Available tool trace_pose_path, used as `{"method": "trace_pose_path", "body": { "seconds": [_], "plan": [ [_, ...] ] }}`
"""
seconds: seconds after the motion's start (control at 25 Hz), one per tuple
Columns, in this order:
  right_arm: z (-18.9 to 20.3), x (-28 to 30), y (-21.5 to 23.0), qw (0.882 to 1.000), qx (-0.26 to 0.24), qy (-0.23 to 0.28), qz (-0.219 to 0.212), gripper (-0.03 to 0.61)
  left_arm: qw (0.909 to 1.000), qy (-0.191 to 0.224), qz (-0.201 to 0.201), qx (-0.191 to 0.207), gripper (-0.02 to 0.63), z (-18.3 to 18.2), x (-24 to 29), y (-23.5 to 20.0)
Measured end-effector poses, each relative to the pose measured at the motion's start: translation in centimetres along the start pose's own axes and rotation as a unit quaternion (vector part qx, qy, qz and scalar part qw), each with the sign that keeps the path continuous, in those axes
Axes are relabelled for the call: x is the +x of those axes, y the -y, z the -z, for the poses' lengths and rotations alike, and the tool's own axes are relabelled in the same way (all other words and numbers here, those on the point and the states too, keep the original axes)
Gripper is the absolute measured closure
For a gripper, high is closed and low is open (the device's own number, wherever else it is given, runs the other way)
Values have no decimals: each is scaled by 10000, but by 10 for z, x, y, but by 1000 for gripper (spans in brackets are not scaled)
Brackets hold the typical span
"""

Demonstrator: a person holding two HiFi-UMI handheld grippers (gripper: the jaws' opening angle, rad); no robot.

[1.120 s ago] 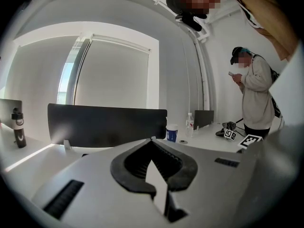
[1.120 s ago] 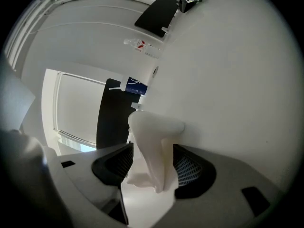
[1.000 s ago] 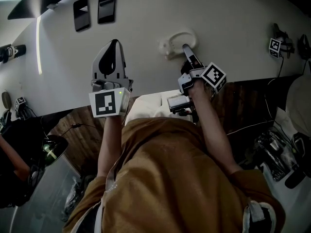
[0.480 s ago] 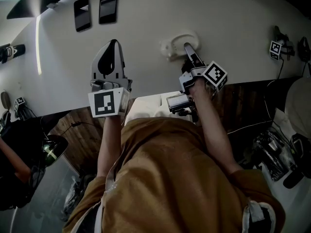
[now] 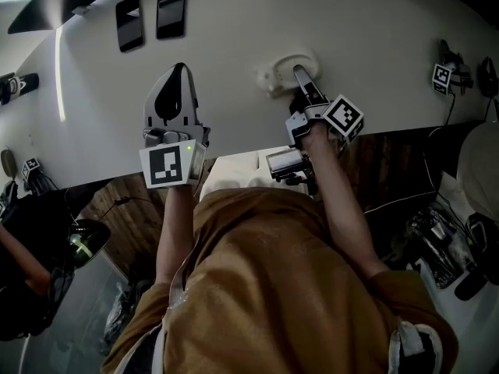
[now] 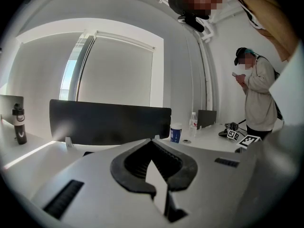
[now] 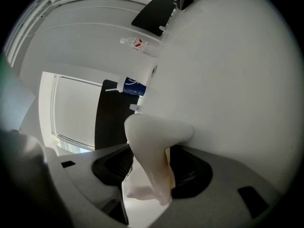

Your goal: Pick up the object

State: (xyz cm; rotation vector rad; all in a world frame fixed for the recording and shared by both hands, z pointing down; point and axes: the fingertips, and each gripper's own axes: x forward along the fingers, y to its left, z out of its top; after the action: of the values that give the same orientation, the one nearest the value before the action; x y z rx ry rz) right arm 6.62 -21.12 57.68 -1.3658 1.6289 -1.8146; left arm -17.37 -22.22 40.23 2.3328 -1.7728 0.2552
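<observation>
The right tongs (image 5: 297, 72) were closed narrowly on the cream-white object (image 5: 277, 69), reaching toward the far side of the white surface (image 5: 234, 84). In the right gripper view the right tongs (image 7: 149, 163) had their dark pads pressed on either side of the object (image 7: 153, 139), whose rounded upper end bulged out past the tips while a thinner part ran back between the pads. The object was against the surface or just above it; which could not be told.

The left tongs (image 5: 181, 72) were held over the surface well to the left of the object. In the left gripper view the left tongs (image 6: 153, 146) had their tips closed together with nothing between them. Two dark phones (image 5: 150, 15) lay side by side at the far left of the surface.
</observation>
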Motion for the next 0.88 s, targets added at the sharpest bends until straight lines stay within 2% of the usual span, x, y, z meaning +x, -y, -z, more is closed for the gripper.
{"method": "trace_pose_path", "body": {
  "seconds": [0.36, 0.44, 0.88],
  "plan": [
    [0, 5, -5, 9998, 134, -145, -35, 338, 10000, -31, -18, -6, 618, 4, -2, 4],
    [2, 6, -7, 9997, 137, -210, -37, 371, 10000, -40, -24, 0, 618, 4, -3, 4],
    [3, -5, -6, 9992, -181, -228, -266, 383, 9999, -102, -36, 71, 618, 6, -12, 10]
  ]
}}
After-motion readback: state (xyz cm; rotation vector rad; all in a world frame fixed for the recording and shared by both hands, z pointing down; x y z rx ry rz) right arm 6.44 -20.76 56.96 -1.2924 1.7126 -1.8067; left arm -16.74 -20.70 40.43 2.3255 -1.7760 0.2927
